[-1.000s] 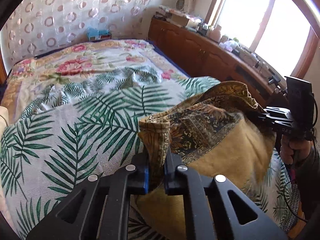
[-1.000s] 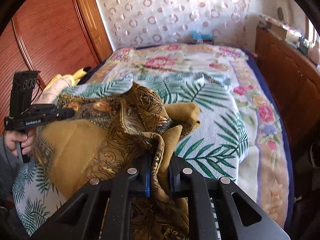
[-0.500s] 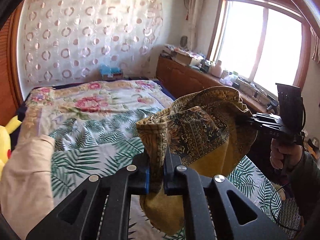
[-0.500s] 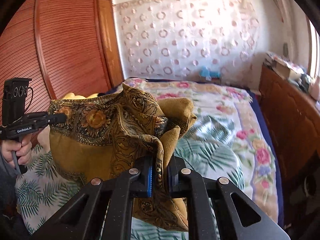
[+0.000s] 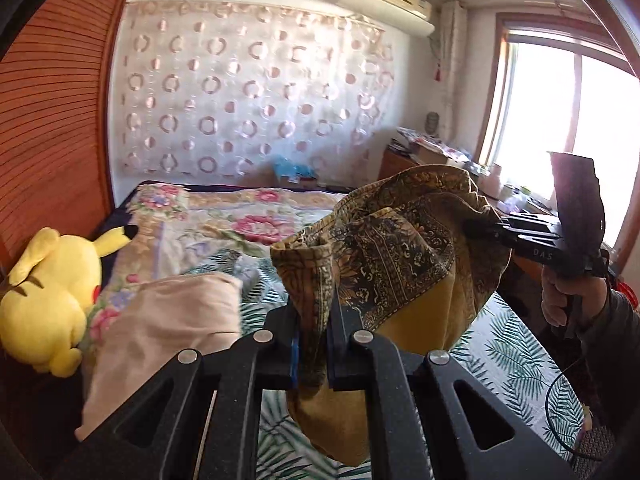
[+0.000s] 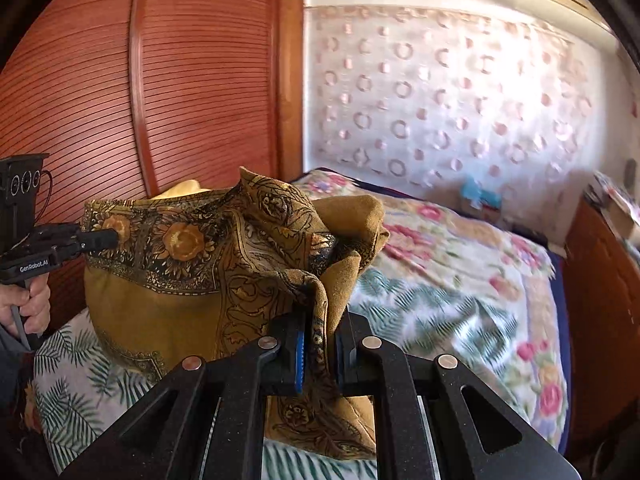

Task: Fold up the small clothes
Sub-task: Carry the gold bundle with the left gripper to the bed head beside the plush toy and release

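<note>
Bed (image 5: 248,220) lay below, palm-print sheet. Left gripper (image 5: 312,344) and right gripper (image 6: 318,350) each clamped a cloth (image 5: 400,264) edge, held aloft. Step judged spreading; next, pull taut and lay flat.

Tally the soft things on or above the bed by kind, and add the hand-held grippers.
Mustard-yellow patterned cloth garment, held in the air: 1
Folded pale pink fabric piece on the bed: 1
Yellow plush toy: 1
Hand-held grippers, left hand-held gripper and right hand-held gripper, both clamped on the garment: 2
Total: 5
</note>
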`<state>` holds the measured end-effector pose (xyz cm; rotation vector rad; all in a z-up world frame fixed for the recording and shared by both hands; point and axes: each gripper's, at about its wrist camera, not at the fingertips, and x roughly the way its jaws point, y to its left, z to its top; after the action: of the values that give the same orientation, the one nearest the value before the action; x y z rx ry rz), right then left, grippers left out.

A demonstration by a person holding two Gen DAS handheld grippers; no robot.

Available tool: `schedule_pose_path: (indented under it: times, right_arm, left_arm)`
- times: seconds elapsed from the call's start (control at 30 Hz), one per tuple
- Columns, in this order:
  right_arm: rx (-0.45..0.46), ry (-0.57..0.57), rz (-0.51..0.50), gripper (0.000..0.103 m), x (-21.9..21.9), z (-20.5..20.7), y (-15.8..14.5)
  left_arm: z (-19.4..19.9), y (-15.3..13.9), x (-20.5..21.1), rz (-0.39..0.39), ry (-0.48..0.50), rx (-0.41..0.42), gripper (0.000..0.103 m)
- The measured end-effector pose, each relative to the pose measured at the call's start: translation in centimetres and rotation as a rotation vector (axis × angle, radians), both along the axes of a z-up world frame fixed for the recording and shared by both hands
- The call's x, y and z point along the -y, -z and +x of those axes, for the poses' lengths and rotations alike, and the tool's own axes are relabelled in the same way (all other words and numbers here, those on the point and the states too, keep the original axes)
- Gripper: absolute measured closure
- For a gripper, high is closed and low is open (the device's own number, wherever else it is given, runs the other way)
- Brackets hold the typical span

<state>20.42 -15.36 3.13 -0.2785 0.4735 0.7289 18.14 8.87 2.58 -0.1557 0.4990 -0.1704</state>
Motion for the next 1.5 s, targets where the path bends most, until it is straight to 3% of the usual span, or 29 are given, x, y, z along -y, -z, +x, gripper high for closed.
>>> schedule_pose_path:
  times: [0.3, 0.57, 0.8, 0.9, 0.97, 1.07, 1.17, 1.23, 1.3, 1.37, 1.4, 1.5]
  right_arm:
    - [0.054, -0.174, -0.121, 0.092, -8.3, 3.6, -0.7]
    - [0.085, -0.292, -0.29, 0.092, -18.2, 7.6, 1.3]
    - [0.086, -0.333, -0.302, 0.091, -23.4, 10.0, 1.8]
    - [0.074, -0.31, -0.301, 0.085, -24.6, 10.2, 2.6]
    - [0.066, -0.279, -0.275, 0.067, -24.6, 10.0, 2.7]
    - [0.002, -0.284, -0.22, 0.061, -23.6, 9.4, 3.1]
    - [-0.069, -0.3, -0.173, 0.062, -23.0, 9.0, 3.9]
    - [-0.135, -0.332, -0.149, 0.062, -22.6, 8.8, 5.1]
    - [-0.187, -0.354, -0.129, 0.062, -22.5, 8.7, 6.5]
    - [-0.229, -0.381, -0.123, 0.062, -22.5, 9.0, 8.0]
    - [-0.238, -0.385, -0.128, 0.062, -22.4, 9.5, 8.6]
    - [-0.221, -0.357, -0.15, 0.061, -22.3, 9.9, 10.7]
  left_arm:
    - [-3.8, 2.9, -6.8, -0.052, -0.167, -0.007, 0.093]
    - [-4.8, 8.6, -10.9, -0.072, -0.305, -0.104, 0.093]
    - [-5.8, 10.7, -11.8, -0.088, -0.362, -0.148, 0.093]
    - [-6.0, 11.2, -12.1, -0.086, -0.377, -0.166, 0.093]
    - [-6.3, 11.5, -12.0, -0.085, -0.38, -0.178, 0.093]
    - [-6.0, 11.5, -12.1, -0.06, -0.394, -0.191, 0.089]
    - [-6.1, 11.3, -12.2, -0.039, -0.396, -0.185, 0.08]
    - [-6.2, 11.0, -12.4, -0.024, -0.399, -0.168, 0.065]
    - [-6.7, 10.5, -12.5, -0.007, -0.399, -0.139, 0.057]
    - [-6.9, 10.0, -12.6, 0.002, -0.392, -0.127, 0.041]
    - [-7.0, 9.7, -12.6, 0.009, -0.392, -0.117, 0.025]
    - [-7.4, 8.9, -12.4, 0.016, -0.387, -0.093, 0.017]
